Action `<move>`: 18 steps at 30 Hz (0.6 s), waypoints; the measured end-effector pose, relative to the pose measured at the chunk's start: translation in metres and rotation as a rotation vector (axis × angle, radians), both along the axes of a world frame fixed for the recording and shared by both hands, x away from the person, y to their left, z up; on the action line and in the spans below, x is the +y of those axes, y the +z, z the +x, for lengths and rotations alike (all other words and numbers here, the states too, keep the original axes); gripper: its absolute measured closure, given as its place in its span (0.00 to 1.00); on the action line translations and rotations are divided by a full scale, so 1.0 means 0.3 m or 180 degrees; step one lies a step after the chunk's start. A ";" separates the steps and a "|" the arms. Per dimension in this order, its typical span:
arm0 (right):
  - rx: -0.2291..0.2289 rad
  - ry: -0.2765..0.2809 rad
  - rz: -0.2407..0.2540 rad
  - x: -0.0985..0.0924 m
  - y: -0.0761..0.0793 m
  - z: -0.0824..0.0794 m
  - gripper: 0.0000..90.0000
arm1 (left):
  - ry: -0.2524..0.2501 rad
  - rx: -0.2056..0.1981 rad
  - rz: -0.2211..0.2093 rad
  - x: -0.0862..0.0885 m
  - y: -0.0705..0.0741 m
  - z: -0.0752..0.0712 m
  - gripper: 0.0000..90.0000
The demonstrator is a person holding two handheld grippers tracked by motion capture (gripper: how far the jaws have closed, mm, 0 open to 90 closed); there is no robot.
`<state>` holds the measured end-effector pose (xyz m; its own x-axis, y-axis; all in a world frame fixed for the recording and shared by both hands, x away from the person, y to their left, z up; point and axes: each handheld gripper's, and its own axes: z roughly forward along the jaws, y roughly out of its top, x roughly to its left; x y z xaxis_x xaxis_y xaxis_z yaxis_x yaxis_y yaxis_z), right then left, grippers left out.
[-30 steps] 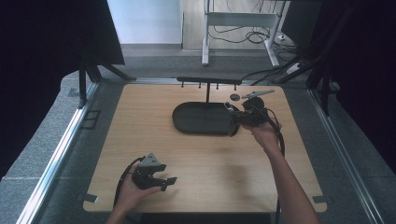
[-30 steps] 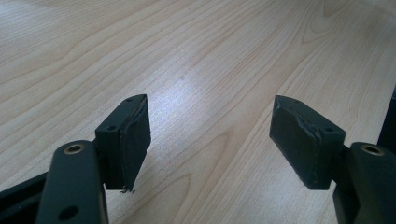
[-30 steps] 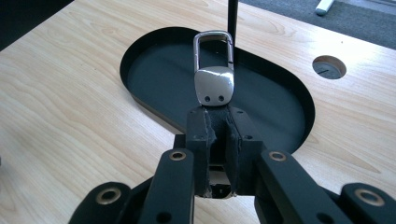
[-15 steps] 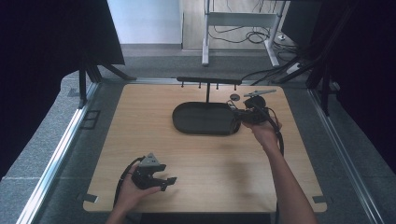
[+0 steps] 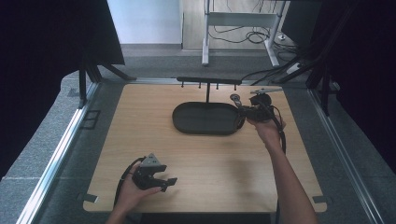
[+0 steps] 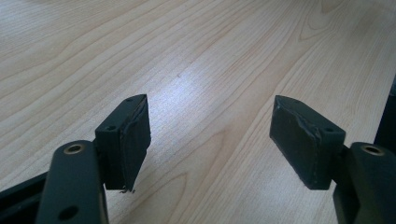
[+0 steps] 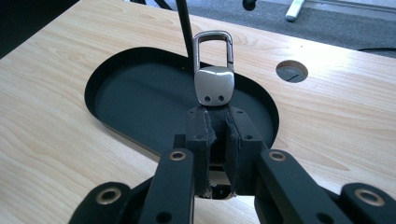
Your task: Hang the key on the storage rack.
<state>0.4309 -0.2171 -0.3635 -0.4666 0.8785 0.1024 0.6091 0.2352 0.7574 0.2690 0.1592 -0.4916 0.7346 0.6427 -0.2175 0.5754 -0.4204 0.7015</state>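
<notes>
**Right gripper holds a metal key clip over the tray's edge**

The right gripper [image 7: 217, 123] has its two black jaws pressed together on the strap of a silver key clip [image 7: 214, 81]. The clip stands upright above the pads, its metal loop at the top and two small rivets on its plate — the strap itself is mostly hidden between the pads. In the high view the right gripper [image 5: 243, 113] sits at the right end of the dark oval tray [image 5: 187, 122], near the far side of the wooden table [image 5: 205, 163], and the clip is too small there to make out clearly. Behind the tray a thin black rack [image 5: 208, 80] with short pegs stands on a single post. A round hole [image 7: 291, 71] shows in the tabletop to the right of the tray.

The left gripper [image 5: 167, 184] rests low near the front edge of the table, well apart from the tray. Its jaws stand wide apart with nothing between them — bare wood lies under the left gripper [image 6: 210, 140] in its own view.
</notes>
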 end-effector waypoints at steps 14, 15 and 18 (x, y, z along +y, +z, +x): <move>-0.0132 -0.0097 0.0029 -0.003 0.019 0.034 0.90 | -0.0034 -0.0004 -0.0002 -0.010 0.001 -0.004 0.33; -0.0136 -0.0103 0.0030 0.000 0.019 0.039 0.90 | -0.0031 -0.0004 0.0002 -0.010 0.000 -0.004 0.33; -0.0147 -0.0119 0.0010 0.009 0.018 0.053 0.90 | -0.0026 -0.0007 -0.0007 -0.006 0.003 -0.004 0.33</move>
